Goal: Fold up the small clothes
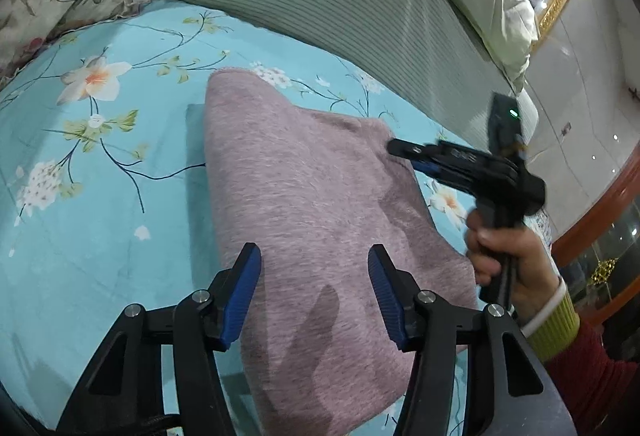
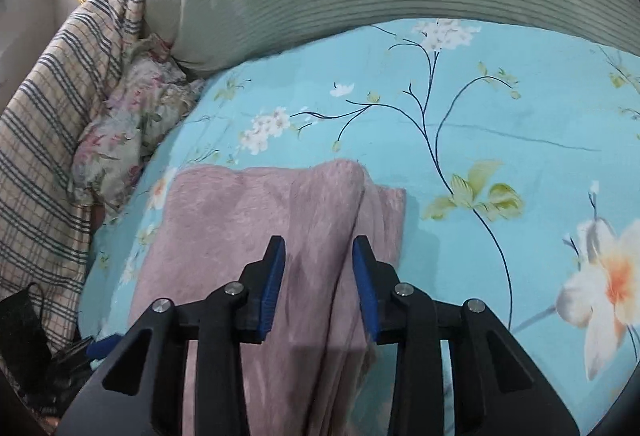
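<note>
While the pink fuzzy garment (image 1: 304, 196) lies folded on the floral blue bedsheet (image 1: 100, 156), the left hand-held gripper (image 1: 314, 296) hovers over its near end, jaws spread wide and holding nothing. At three o'clock in the left wrist view, the right hand-held gripper (image 1: 404, 152) reaches the garment's edge; its own view shows the jaws partly parted, straddling a raised fold, not clamped.

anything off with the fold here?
Slightly. The pink cloth is folded on the bedsheet, but its layers don't line up: in the right wrist view a lower layer sticks out past the top layer's right edge. Both grippers, left and right, are open above it.
</note>
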### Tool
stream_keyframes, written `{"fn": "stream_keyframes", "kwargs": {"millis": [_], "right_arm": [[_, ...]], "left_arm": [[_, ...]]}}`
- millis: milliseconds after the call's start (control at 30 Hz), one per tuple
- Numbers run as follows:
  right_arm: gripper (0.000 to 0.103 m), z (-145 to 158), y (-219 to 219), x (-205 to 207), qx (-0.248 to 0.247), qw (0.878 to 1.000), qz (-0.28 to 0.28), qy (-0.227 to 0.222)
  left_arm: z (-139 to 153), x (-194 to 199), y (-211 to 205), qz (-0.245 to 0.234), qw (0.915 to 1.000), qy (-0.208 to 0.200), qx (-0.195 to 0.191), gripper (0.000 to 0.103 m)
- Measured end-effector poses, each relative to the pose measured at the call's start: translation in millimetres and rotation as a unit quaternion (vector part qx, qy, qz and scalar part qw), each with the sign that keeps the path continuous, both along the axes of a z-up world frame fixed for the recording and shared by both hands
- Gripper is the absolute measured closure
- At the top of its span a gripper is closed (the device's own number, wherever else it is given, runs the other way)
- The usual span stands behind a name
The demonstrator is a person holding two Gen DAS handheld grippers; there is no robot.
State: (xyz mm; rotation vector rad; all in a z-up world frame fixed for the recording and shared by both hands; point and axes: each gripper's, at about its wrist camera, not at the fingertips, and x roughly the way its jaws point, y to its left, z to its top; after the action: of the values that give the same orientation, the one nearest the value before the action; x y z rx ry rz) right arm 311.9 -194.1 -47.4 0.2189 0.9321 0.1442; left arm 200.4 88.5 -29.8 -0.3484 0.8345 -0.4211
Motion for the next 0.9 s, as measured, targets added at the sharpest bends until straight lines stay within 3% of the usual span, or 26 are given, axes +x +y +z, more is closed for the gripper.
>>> {"fn": "stream_keyframes", "kwargs": {"millis": [33, 267, 433, 567, 733, 900], "right_arm": [[0.096, 0, 0, 3, 0.0, 1.0, 0.001, 0.0], [0.096, 36, -13, -13, 0.027, 0.997, -0.011, -0.064], [0.096, -10, -28, -7, 0.005, 0.999, -0.044, -0.003], [0.095, -21, -32, -6, 0.002, 0.998, -0.06, 0.0], [0.092, 8, -25, -26, -0.001, 0.998, -0.061, -0.012], [0.092, 40, -10, -78, 0.018, 0.998, -0.033, -0.045]], "left_arm": [[-1, 2, -2, -0.002, 1.0, 0.001, 0.0, 0.048], [-2, 14, -11, -0.017, 0.9998, 0.001, 0.013, 0.048], [-13, 19, -25, -0.019, 0.9989, 0.003, 0.043, 0.048], [-18, 24, -34, -0.02, 0.9979, -0.001, 0.062, 0.048], [-17, 23, -36, -0.017, 0.9974, -0.001, 0.07, 0.048], [-7, 2, -24, -0.011, 0.9996, -0.002, 0.025, 0.048]]}}
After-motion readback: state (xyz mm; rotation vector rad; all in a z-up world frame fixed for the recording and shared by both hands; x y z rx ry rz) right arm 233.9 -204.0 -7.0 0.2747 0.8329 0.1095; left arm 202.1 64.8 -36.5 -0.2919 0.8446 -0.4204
